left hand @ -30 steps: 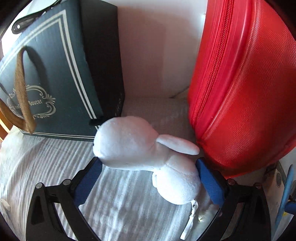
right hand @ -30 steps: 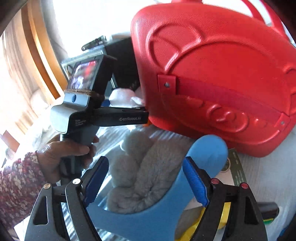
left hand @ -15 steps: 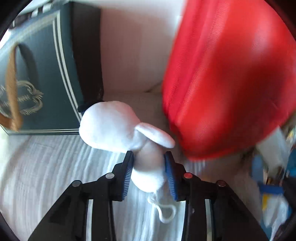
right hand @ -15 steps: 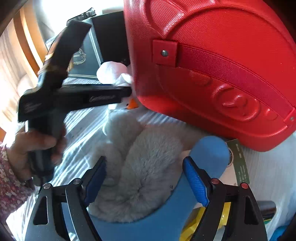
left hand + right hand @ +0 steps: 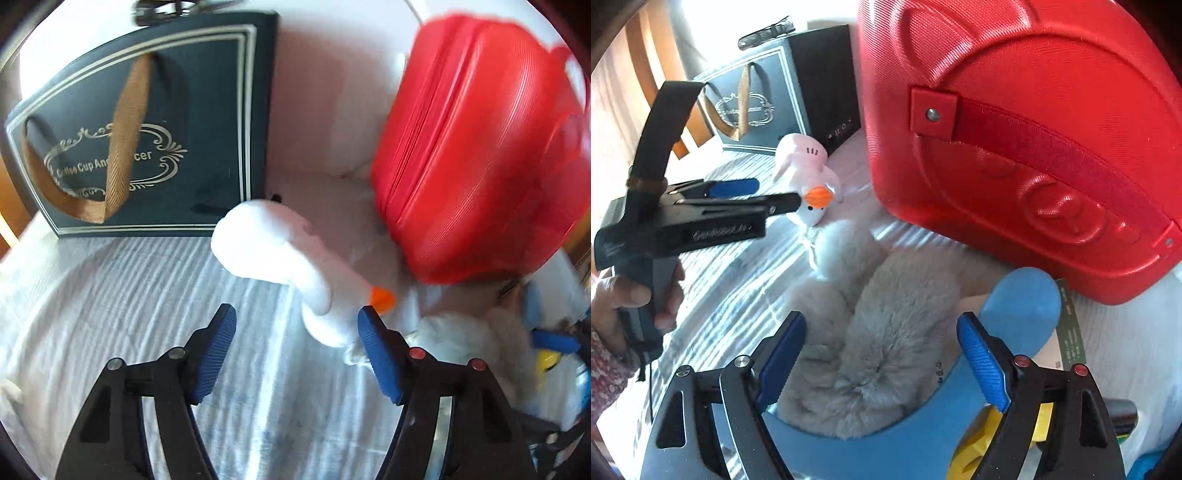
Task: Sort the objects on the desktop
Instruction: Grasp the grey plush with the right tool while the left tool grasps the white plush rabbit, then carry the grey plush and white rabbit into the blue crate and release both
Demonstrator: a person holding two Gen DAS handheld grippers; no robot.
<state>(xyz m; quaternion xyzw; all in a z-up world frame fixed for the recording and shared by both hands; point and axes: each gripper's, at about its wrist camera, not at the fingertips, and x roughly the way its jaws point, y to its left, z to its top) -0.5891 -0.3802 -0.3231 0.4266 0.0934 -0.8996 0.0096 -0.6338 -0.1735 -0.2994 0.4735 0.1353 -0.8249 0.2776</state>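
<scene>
We see the left hand-held gripper [image 5: 297, 349] with its jaws spread, having just been opening again after pinching the plush duck [image 5: 280, 258] by the neck a half second ago. The duck now lies on the white ribbed cloth [image 5: 110, 295], its head just inside the right pad [image 5: 373, 343] at about two o'clock from the gap, apparently touching it, though blur makes that hard to settle. No pinch remains. Its body sits at twelve o'clock, between the dark gift box [image 5: 166, 129] at ten o'clock and the red case [image 5: 472, 155] at two o'clock. We judge the duck to have been set down or let slip, so its sorting is either finished here or needs a fresh grasp.

The right hand-held gripper [image 5: 881, 356] is spread over the grey furry slipper [image 5: 879, 332], pads clear of the fur, as it was a second ago.
</scene>
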